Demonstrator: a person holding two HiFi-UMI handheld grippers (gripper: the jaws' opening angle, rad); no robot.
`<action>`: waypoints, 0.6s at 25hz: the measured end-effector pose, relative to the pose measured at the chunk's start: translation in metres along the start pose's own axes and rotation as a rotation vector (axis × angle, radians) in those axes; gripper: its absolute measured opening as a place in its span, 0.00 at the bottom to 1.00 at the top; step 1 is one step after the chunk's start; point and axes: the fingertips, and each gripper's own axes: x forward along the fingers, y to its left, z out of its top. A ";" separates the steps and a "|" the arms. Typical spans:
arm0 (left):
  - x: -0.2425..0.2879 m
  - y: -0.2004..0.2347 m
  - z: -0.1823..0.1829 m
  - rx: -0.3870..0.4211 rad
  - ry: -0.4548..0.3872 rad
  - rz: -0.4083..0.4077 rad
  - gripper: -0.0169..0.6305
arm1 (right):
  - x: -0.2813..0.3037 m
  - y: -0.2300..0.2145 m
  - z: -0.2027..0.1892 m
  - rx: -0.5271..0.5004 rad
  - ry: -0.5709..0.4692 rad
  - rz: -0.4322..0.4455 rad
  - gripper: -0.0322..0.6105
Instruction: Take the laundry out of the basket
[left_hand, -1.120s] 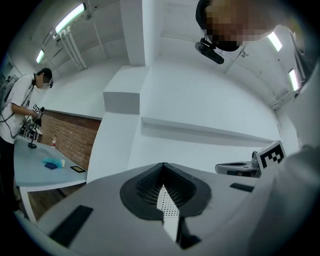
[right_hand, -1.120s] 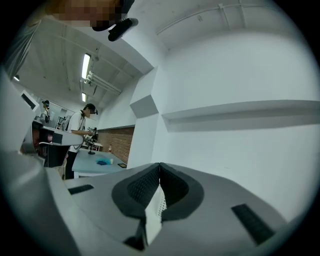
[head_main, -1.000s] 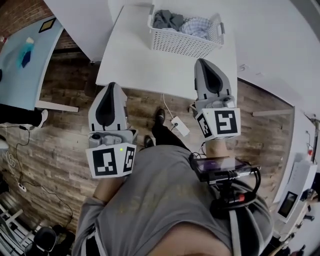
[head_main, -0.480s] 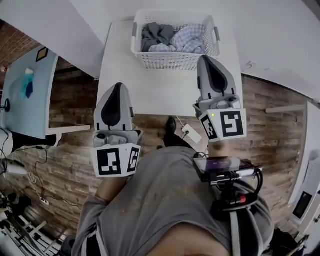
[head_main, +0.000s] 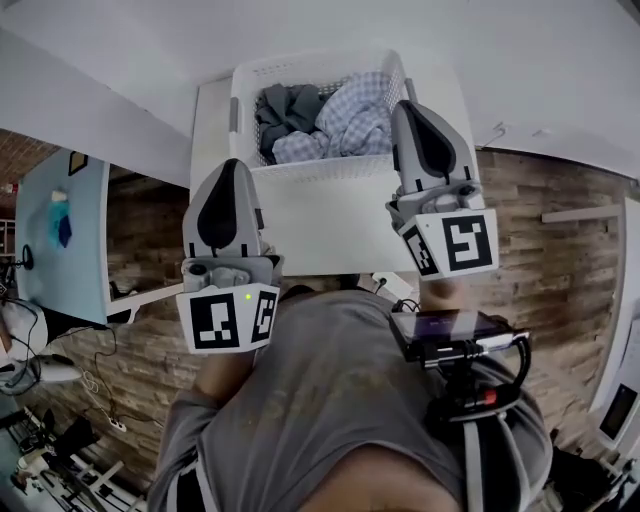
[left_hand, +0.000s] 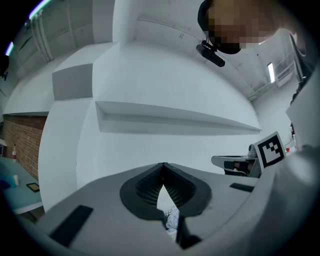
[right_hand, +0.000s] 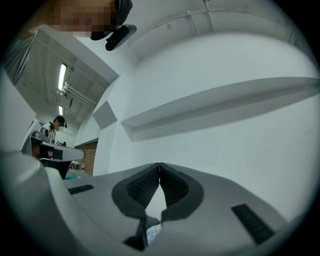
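- Found the white laundry basket (head_main: 320, 167) standing on the white table (head_main: 330, 225), at the table's far side near the wall.
- Noted two pieces of laundry inside the basket: a dark grey garment (head_main: 283, 108) at the left and a blue-and-white checked garment (head_main: 350, 125) at the right, touching each other and heaped to about rim level.
- Read the left gripper (head_main: 228, 165) as clenched on nothing, its left pads (left_hand: 147, 187) meeting at their tips with only white wall beyond them.
- Placed the left gripper over the table, just beside the basket's near left corner (contact with the basket could not be judged).
- Read the right gripper (head_main: 408, 105) as likewise clenched and empty, its right pads (right_hand: 142, 187) closed tip to tip.
- Placed the right gripper over the basket's near right corner, its tips just beside the checked garment. Could not tell whether they touched cloth or rim.
- Recorded both garments as lying loose in the basket, gripped by neither tool.
- Saw wooden floor (head_main: 560, 220) at the right of the table.
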 end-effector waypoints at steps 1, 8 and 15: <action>0.006 0.001 0.000 0.000 -0.003 0.001 0.04 | 0.004 -0.004 0.000 -0.002 -0.002 -0.001 0.06; 0.038 0.017 0.001 -0.012 -0.019 -0.002 0.04 | 0.034 -0.013 -0.010 -0.011 0.024 -0.001 0.06; 0.081 0.040 -0.003 -0.075 -0.020 -0.039 0.04 | 0.074 -0.004 -0.037 -0.046 0.128 0.058 0.06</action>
